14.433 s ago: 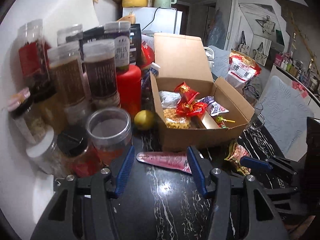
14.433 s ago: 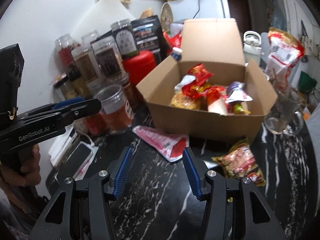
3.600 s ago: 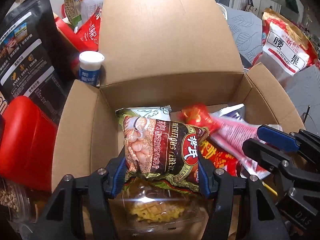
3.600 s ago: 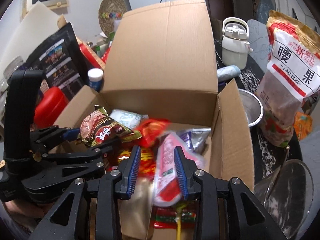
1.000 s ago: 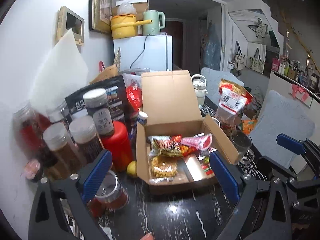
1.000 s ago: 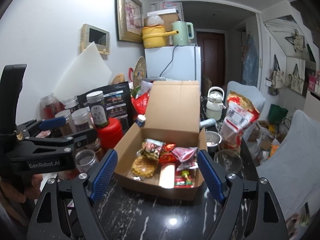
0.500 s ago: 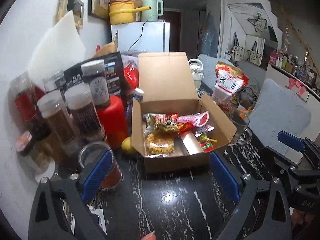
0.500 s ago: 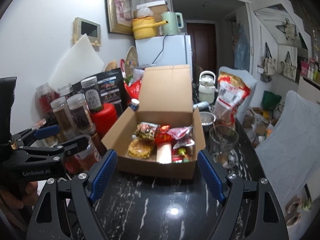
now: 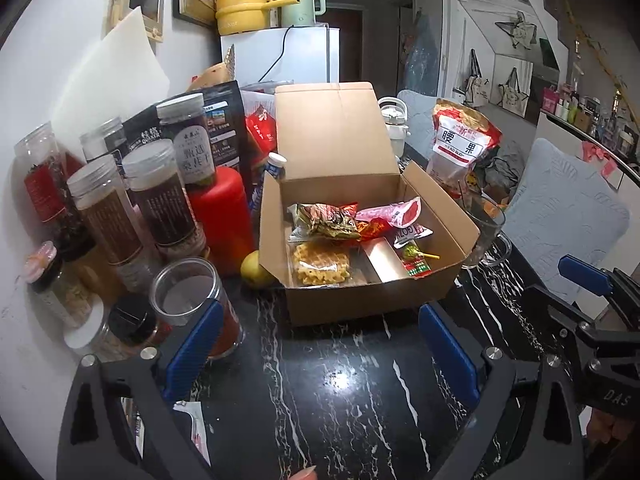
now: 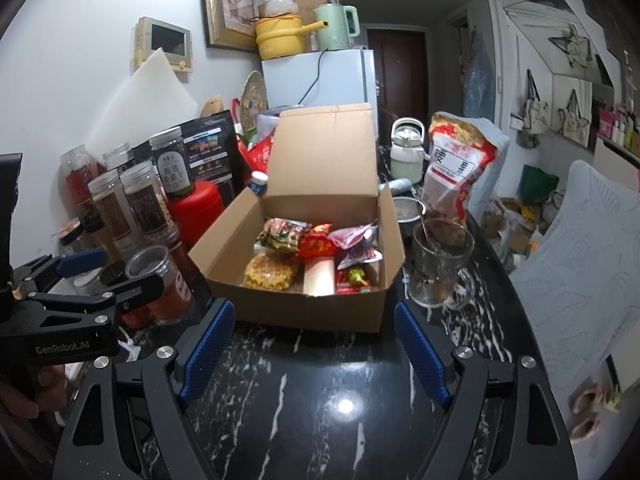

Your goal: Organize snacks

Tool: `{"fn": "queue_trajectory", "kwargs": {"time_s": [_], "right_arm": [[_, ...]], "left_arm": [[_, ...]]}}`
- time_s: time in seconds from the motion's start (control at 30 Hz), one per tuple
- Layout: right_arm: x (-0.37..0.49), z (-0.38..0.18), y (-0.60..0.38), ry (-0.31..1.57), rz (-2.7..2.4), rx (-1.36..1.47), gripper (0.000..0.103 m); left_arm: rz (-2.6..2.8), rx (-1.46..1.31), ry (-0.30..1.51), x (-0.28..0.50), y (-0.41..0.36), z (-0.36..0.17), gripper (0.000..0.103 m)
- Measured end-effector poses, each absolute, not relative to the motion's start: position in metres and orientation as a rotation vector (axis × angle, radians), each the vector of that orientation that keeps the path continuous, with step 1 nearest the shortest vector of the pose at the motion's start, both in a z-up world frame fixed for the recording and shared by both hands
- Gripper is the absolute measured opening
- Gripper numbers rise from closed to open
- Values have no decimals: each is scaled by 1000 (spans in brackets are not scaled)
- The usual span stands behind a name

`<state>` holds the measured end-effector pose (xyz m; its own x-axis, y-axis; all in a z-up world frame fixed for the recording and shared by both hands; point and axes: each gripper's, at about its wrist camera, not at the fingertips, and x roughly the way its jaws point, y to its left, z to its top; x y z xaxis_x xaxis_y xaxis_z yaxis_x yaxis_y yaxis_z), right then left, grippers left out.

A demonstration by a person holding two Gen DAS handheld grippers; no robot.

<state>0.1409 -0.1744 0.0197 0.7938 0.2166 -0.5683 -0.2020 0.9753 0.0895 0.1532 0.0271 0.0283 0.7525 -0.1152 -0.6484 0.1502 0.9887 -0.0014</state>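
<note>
An open cardboard box (image 9: 372, 300) stands on the black marble table, also in the right wrist view (image 10: 304, 312). It holds several snacks: a waffle pack (image 9: 320, 266), a brown nut bag (image 9: 326, 220), a pink pouch (image 9: 394, 214) and a lollipop (image 9: 416, 254). My left gripper (image 9: 318, 354) is open and empty, held back from the box's front. My right gripper (image 10: 312, 352) is open and empty, also short of the box. The left gripper shows in the right wrist view (image 10: 92, 276), the right gripper in the left wrist view (image 9: 588, 280).
Several jars (image 9: 160, 196), a red canister (image 9: 222, 212) and a lemon (image 9: 254, 274) crowd the left of the box. A glass mug (image 10: 438, 268), a cashew bag (image 10: 456, 168) and a white kettle (image 10: 406, 152) stand to its right. The table's right edge drops to a chair (image 10: 580, 248).
Both grippers have released the snacks into the box and pulled back, staying wide open. Over the last second the view has lowered and neared the box slightly.
</note>
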Motion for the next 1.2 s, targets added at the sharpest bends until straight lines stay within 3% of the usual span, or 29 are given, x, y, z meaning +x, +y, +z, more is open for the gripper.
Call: {"fn": "queue_trajectory", "kwargs": {"time_s": [1.2], "right_arm": [[144, 17, -176, 625, 215, 13, 83]], "left_arm": [[-192, 64, 737, 155, 17, 25, 99]]}}
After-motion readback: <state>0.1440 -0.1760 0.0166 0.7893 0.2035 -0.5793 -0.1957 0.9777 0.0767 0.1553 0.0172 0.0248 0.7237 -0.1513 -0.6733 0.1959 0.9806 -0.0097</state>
